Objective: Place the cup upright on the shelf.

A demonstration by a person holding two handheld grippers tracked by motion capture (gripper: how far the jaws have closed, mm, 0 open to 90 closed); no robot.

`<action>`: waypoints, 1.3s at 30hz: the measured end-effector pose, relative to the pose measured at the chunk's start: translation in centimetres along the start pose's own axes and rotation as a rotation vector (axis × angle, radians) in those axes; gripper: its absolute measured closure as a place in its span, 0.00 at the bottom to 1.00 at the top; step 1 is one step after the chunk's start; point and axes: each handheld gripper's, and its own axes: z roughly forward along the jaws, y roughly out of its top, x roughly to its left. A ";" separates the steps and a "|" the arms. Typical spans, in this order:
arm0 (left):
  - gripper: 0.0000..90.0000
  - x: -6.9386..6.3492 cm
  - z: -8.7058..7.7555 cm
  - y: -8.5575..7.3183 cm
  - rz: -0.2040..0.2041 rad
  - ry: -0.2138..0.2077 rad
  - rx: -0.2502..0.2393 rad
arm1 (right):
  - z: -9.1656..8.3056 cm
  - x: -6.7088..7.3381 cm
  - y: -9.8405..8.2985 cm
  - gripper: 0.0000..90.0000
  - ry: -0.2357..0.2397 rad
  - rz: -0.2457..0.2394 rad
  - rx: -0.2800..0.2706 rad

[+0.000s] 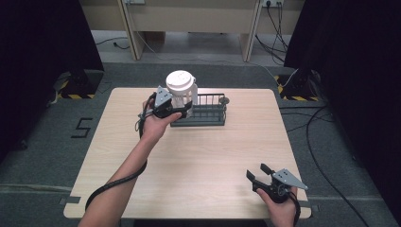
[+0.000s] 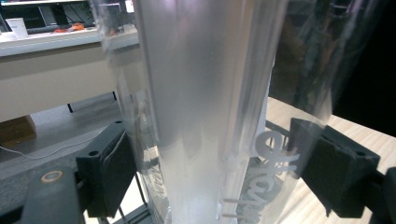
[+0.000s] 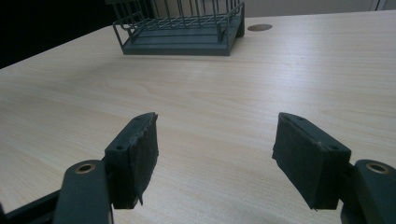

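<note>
Upper centre of frame: my left claw point(image 1: 182, 109) pinches the clear, white-lidded jug point(image 1: 182, 90) low down — light, slick, probably brittle; right claw point(image 1: 257, 176) spread, idle.

A light wooden table point(image 1: 189, 161) fills the middle of the high view, standing on grey floor. A dark wire rack point(image 1: 204, 113) sits directly on it just above the frame's centre, near the far edge. A small round grommet point(image 3: 259, 27) is set in the tabletop just beside the rack, at top centre-right of the right gripper view.
</note>
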 end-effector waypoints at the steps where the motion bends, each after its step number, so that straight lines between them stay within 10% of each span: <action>1: 0.19 0.0 0.0 0.0 0.000 0.000 0.000 | 0.0 0.0 0.0 0.35 0.000 0.000 0.000; 39: 0.19 -0.4 5.8 1.9 -0.003 0.022 0.033 | 0.0 -0.1 0.0 0.35 0.007 0.008 0.004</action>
